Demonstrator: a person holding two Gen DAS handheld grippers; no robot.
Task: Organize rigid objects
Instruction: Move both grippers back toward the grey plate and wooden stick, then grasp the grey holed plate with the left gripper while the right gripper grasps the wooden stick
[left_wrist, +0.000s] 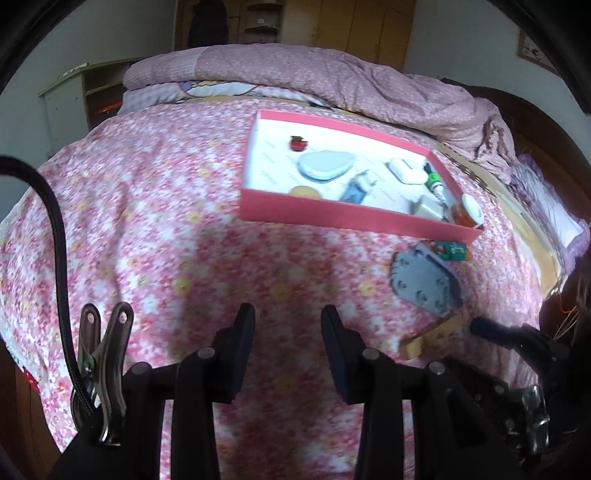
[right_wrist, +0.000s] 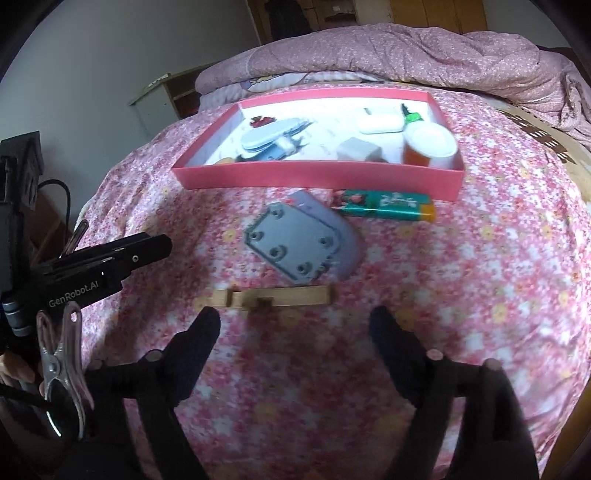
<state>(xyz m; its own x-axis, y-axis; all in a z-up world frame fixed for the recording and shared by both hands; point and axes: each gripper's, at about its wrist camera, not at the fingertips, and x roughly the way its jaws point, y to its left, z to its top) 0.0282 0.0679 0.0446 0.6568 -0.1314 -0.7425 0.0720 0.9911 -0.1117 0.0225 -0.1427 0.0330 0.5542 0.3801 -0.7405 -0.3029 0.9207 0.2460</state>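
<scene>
Through my left wrist camera, my left gripper (left_wrist: 288, 317) hangs over bare flowered bedspread (left_wrist: 155, 221), its jaws a narrow gap apart and pinching nothing. The pink tray (left_wrist: 351, 216) lies ahead and to the right, well apart from my fingertips; the grey plate (left_wrist: 424, 280) and the wooden strip (left_wrist: 432, 334) lie on the cover to my right, short of the tray's near wall. A rumpled quilt (left_wrist: 332, 74) bounds the far side.

Through my right wrist camera, my right gripper (right_wrist: 295, 321) is spread wide and empty. The wooden strip (right_wrist: 280, 297) lies crosswise just beyond my fingertips, untouched. Past it sit the grey plate (right_wrist: 295, 247) and a green lighter (right_wrist: 388, 205), just beside the tray (right_wrist: 317, 179). Open bedspread lies to the right.
</scene>
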